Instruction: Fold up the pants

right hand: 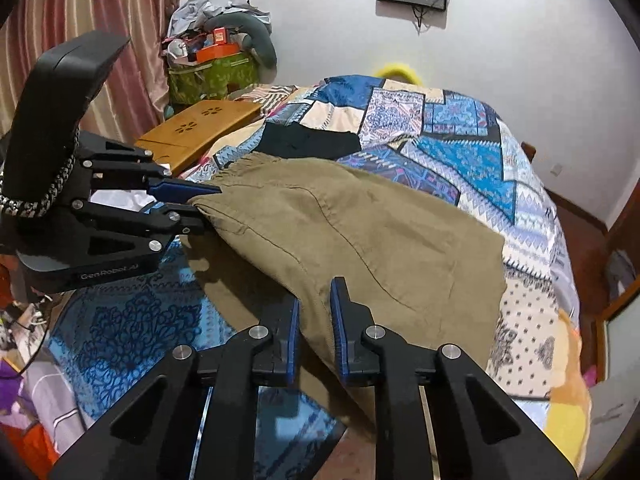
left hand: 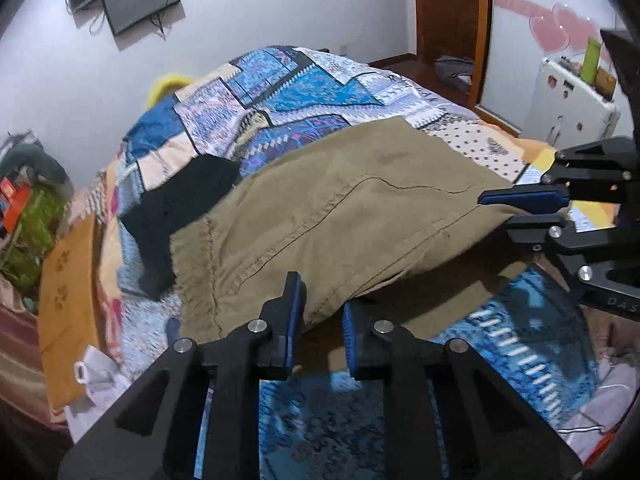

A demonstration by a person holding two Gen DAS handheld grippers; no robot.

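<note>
Pants (left hand: pixel 336 208): khaki, spread across the patchwork quilt (left hand: pixel 304 92), near edge lifted.

Left gripper (left hand: pixel 318 320): clamped on the pants' edge at 6 o'clock in its own view; at 9 o'clock in the right view, fabric pinched between the tongs.

Right gripper (right hand: pixel 314 320): clamped on the pants' edge likewise; at 3 o'clock in the left view.

Black garment (left hand: pixel 180 208): lies beside the pants' far end.

Left view only: suitcase (left hand: pixel 568 104) at 2 o'clock.

Right view only: curtain (right hand: pixel 92 20) at 10 o'clock, wooden tray (right hand: pixel 200 128) below it.

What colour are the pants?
Khaki-olive, plain; the pants show best in the right wrist view.
</note>
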